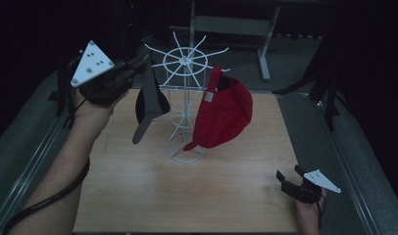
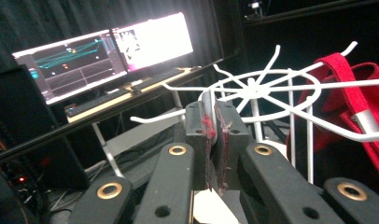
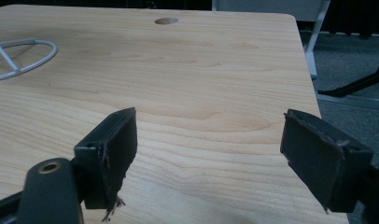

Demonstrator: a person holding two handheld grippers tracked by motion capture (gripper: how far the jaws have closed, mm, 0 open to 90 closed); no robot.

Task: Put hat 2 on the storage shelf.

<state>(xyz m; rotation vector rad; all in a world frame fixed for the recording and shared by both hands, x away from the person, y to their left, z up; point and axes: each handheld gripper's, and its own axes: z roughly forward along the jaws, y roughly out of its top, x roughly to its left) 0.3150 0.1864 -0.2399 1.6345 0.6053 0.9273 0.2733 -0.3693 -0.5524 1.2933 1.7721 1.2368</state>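
The black cap [image 1: 149, 100] hangs from the left gripper [image 1: 138, 63], up in the air beside the white wire rack [image 1: 185, 105]. The jaws are shut tight on a thin bit of the cap — in the left gripper view a pale grey strip [image 2: 208, 112] sticks up from the narrow slit between the two black pads. That strip sits right at a white hook [image 2: 155, 117] of the rack, but I cannot tell if it touches it.

The black cap is dark and floppy. Its round part hangs under the jaws, and its long stiff brim points down and to the left, ending above the worktop [image 1: 187, 196] without touching it. It is just beside the rack's left side.

The rack is tall and thin, with a round ring for a foot and a wheel of hooks on top. A red cap [image 1: 224, 115] hangs from a hook on the right side, brim down.

The left hand [image 1: 91, 110] is lifted high, and the forearm rises from the bottom left corner. The gripper points to the right, at the top of the rack, with its grey three-cornered plate facing up.

The right gripper [image 1: 288, 175] lies low at the worktop's right edge, well apart from the rack. Its jaws stand wide — bare wood shows between them.
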